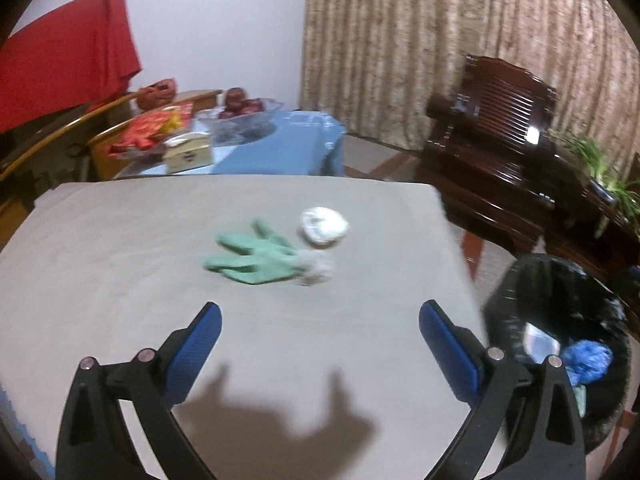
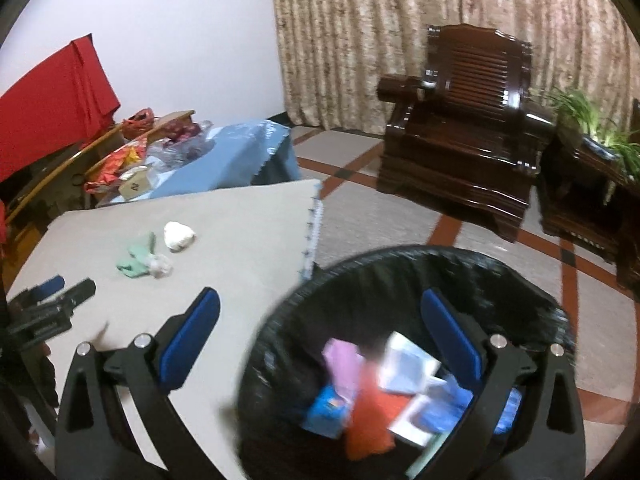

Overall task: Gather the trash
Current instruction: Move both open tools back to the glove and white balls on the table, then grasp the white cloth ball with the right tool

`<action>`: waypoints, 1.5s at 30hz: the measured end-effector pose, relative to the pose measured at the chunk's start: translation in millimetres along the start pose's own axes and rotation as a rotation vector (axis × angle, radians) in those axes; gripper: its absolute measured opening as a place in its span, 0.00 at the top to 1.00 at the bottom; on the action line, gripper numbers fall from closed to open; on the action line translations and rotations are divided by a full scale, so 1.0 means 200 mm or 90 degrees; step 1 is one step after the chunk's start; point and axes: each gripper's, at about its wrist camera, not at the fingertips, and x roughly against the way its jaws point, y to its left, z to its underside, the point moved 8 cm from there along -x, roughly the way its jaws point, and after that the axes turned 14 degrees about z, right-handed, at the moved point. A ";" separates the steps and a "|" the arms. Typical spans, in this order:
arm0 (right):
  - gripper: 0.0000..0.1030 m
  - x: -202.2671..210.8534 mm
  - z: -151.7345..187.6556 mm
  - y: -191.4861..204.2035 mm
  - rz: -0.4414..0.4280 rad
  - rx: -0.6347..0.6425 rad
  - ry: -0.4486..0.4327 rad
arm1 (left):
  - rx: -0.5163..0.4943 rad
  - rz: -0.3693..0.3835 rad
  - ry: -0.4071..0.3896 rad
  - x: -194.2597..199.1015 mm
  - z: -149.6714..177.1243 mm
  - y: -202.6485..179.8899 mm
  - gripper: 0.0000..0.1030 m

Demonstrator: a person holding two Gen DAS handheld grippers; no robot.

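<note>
Left wrist view is showing my left gripper [image 1: 320,328] gaping empty over the beige table [image 1: 120,240]; a crumpled green glove [image 1: 256,258] and white wad [image 1: 323,226] are lying far ahead. My right gripper [image 2: 320,316] is hanging released above the black-lined bin [image 2: 400,280], which is holding colourful scraps.

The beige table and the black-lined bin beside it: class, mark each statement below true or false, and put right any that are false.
1. A green glove lies on the beige table. True.
2. The left gripper is shut on the glove. False: its jaws stand wide open with nothing between them, short of the glove.
3. The trash bin is empty. False: it holds several pieces, among them a pink one and a red one.
4. A crumpled white wad lies on the table beside the glove. True.
5. The right gripper is open. True.
</note>
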 end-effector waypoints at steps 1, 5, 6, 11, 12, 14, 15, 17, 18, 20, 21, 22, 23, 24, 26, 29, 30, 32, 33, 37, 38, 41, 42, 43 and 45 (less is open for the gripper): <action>0.05 -0.02 -0.02 0.05 -0.007 0.002 -0.002 | 0.004 -0.009 -0.002 0.00 -0.01 0.06 0.06; 0.05 -0.08 -0.11 0.24 -0.022 0.019 -0.012 | 0.015 -0.033 -0.003 -0.02 -0.03 0.22 0.06; 0.05 -0.10 -0.12 0.28 -0.024 0.022 -0.013 | 0.020 -0.038 -0.003 -0.03 -0.04 0.25 0.06; 0.05 -0.25 -0.19 0.53 -0.033 0.048 -0.006 | 0.040 -0.067 -0.007 -0.10 -0.10 0.45 0.06; 0.05 -0.30 -0.20 0.59 -0.035 0.056 -0.003 | 0.043 -0.069 -0.008 -0.11 -0.10 0.47 0.06; 0.05 -0.36 -0.21 0.67 -0.040 0.064 0.001 | 0.050 -0.073 -0.007 -0.15 -0.12 0.54 0.06; 0.05 -0.39 -0.21 0.71 -0.041 0.068 0.004 | 0.051 -0.075 -0.005 -0.16 -0.13 0.57 0.06; 0.05 -0.46 -0.21 0.81 -0.047 0.075 0.013 | 0.055 -0.083 -0.002 -0.20 -0.14 0.64 0.06; 0.05 -0.49 -0.20 0.85 -0.051 0.077 0.018 | 0.058 -0.085 -0.001 -0.22 -0.14 0.67 0.06; 0.05 -0.57 -0.19 0.95 -0.060 0.083 0.028 | 0.063 -0.086 0.000 -0.24 -0.15 0.72 0.06; 0.05 -0.60 -0.19 1.00 -0.064 0.085 0.034 | 0.063 -0.090 0.003 -0.26 -0.15 0.76 0.06; 0.05 -0.64 -0.19 1.04 -0.068 0.085 0.038 | 0.063 -0.092 0.006 -0.27 -0.15 0.78 0.06; 0.05 -0.67 -0.18 1.08 -0.071 0.086 0.042 | 0.064 -0.094 0.008 -0.28 -0.14 0.80 0.07; 0.05 -0.70 -0.18 1.12 -0.073 0.089 0.048 | 0.066 -0.095 0.012 -0.30 -0.14 0.83 0.07; 0.05 -0.76 -0.17 1.20 -0.075 0.096 0.055 | 0.071 -0.096 0.014 -0.33 -0.13 0.87 0.07; 0.06 -0.84 -0.16 1.29 -0.077 0.105 0.065 | 0.076 -0.099 0.017 -0.36 -0.12 0.93 0.08; 0.06 -0.86 -0.15 1.32 -0.079 0.106 0.067 | 0.078 -0.099 0.018 -0.37 -0.12 0.95 0.09; 0.09 -0.90 -0.16 1.37 -0.078 0.111 0.068 | 0.083 -0.096 0.020 -0.39 -0.12 0.99 0.09; 0.10 -0.92 -0.16 1.38 -0.078 0.113 0.070 | 0.084 -0.097 0.021 -0.40 -0.12 1.00 0.09; 0.31 -1.00 -0.14 1.45 -0.084 0.125 0.094 | 0.083 -0.097 0.021 -0.41 -0.12 1.02 0.10; 0.36 -1.02 -0.13 1.46 -0.088 0.125 0.101 | 0.084 -0.096 0.021 -0.41 -0.12 1.03 0.10; 0.58 -1.04 -0.11 1.48 -0.116 0.124 0.119 | 0.090 -0.091 0.022 -0.41 -0.11 1.02 0.10; 0.61 -1.03 -0.10 1.49 -0.130 0.127 0.123 | 0.091 -0.088 0.021 -0.41 -0.11 1.02 0.10; 0.66 -1.03 -0.09 1.49 -0.137 0.130 0.122 | 0.091 -0.087 0.021 -0.41 -0.11 1.02 0.10; 0.71 -1.01 -0.09 1.49 -0.150 0.132 0.118 | 0.090 -0.083 0.022 -0.42 -0.11 1.00 0.10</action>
